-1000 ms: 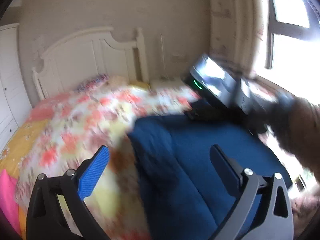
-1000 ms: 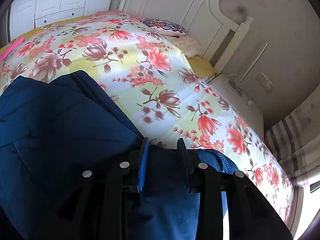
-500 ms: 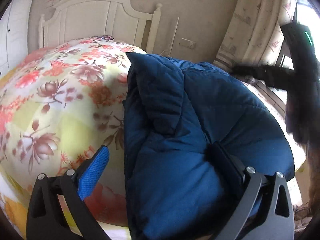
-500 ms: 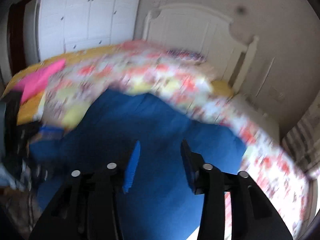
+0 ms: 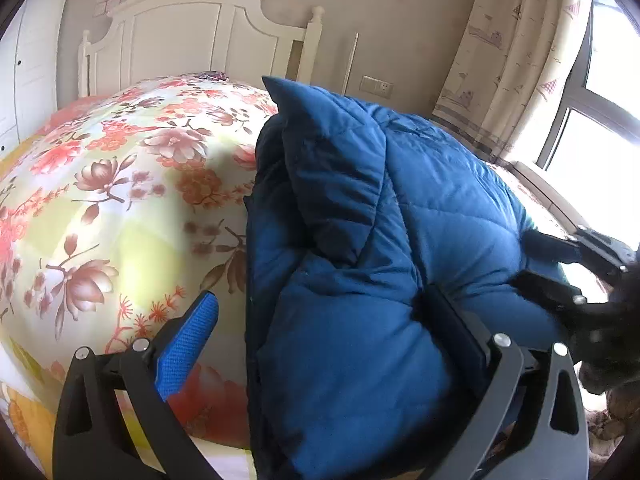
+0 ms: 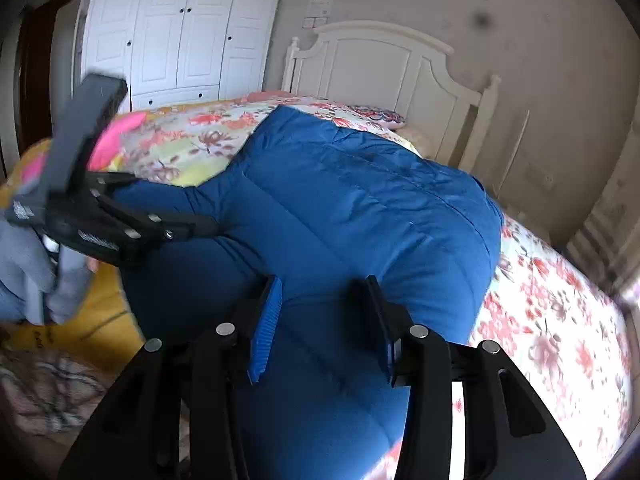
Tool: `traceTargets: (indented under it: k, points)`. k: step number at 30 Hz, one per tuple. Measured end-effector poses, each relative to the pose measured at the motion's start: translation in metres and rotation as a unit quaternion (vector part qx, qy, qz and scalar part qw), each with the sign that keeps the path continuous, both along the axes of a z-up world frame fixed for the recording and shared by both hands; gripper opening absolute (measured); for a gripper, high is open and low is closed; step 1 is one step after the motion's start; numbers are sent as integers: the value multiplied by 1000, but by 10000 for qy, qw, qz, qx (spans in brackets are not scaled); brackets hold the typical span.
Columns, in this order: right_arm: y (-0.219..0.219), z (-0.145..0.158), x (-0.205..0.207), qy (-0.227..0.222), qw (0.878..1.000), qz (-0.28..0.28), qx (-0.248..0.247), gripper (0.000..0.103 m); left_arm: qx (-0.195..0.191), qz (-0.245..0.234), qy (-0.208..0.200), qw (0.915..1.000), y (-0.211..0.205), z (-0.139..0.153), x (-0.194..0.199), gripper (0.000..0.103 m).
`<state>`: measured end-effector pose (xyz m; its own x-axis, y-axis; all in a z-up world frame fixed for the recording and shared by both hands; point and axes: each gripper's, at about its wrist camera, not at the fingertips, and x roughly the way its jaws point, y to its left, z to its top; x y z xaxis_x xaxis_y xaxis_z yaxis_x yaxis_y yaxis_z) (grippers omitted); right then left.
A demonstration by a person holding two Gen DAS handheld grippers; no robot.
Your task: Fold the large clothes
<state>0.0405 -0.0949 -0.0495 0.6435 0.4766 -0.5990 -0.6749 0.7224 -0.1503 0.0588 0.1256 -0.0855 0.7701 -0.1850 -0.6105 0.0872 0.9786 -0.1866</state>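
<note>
Blue padded coat (image 5: 360, 240) on floral bedspread (image 5: 120, 184), left gripper (image 5: 320, 316) spread wide

Both grippers (image 5: 320, 328) (image 6: 322, 320) were black frames with silver screws and blue ribbed pads (image 5: 188, 344); a grey sleeve (image 6: 24, 268) showed.

Right claw (image 6: 320, 320) let go of jacket (image 6: 360, 208), now spread above it; left claw (image 5: 320, 332) lowered, finger pressed into jacket
</note>
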Motion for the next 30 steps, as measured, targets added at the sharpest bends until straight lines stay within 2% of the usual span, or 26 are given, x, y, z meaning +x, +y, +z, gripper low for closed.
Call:
traceTargets:
  k: [2, 4, 7, 9, 11, 13, 16, 19, 22, 23, 24, 26, 29, 30]
  points:
    - [-1, 8, -17, -406, 9991, 61, -129, 41, 34, 8, -8, 10000, 1, 1, 0, 101]
    - [-4, 0, -28, -602, 9978, 207, -179, 41, 38, 1, -24, 10000, 1, 0, 0, 101]
    - [-16, -18, -19, -327, 9990, 288, 117, 41, 20, 16, 61, 10000, 1, 3, 1, 101]
    - [-19, -16, -13, -130, 9994, 244, 219, 41, 407, 43, 189, 9990, -7, 22, 0, 100]
    - [-11, -15, -16, -237, 9994, 232, -6, 41, 803, -90, 0, 9967, -17, 49, -2, 99]
    - [-9, -17, -13, -175, 9996, 215, 90, 41, 928, -136, -386, 9948, -24, 85, 2, 100]
    - [-10, -17, -13, -132, 9996, 209, 168, 41, 1079, -128, -585, 9924, -34, 113, 35, 101]
    - [-8, -17, -15, -179, 9996, 193, 129, 41, 1182, -102, -314, 9924, -42, 107, 83, 100]
    - [-11, -18, -16, -173, 9994, 214, 192, 41, 1526, 74, 352, 9876, -40, 62, 135, 101]
    - [-12, -16, -17, -176, 9992, 243, 266, 41, 1186, -55, 545, 9914, -30, 42, 145, 101]
    - [-13, -14, -17, -151, 9992, 252, 287, 41, 645, -98, 635, 9958, -16, 32, 149, 101]
    - [-14, -9, -18, -101, 9991, 315, 269, 41, 129, -69, 741, 9971, 1, 25, 147, 101]
    - [-20, 6, -17, -108, 9985, 209, 490, 41, 590, 102, 574, 9966, -6, 28, 138, 101]
    - [-27, 15, -20, -310, 9970, 57, 712, 41, 792, 176, 497, 9955, -12, 30, 135, 101]
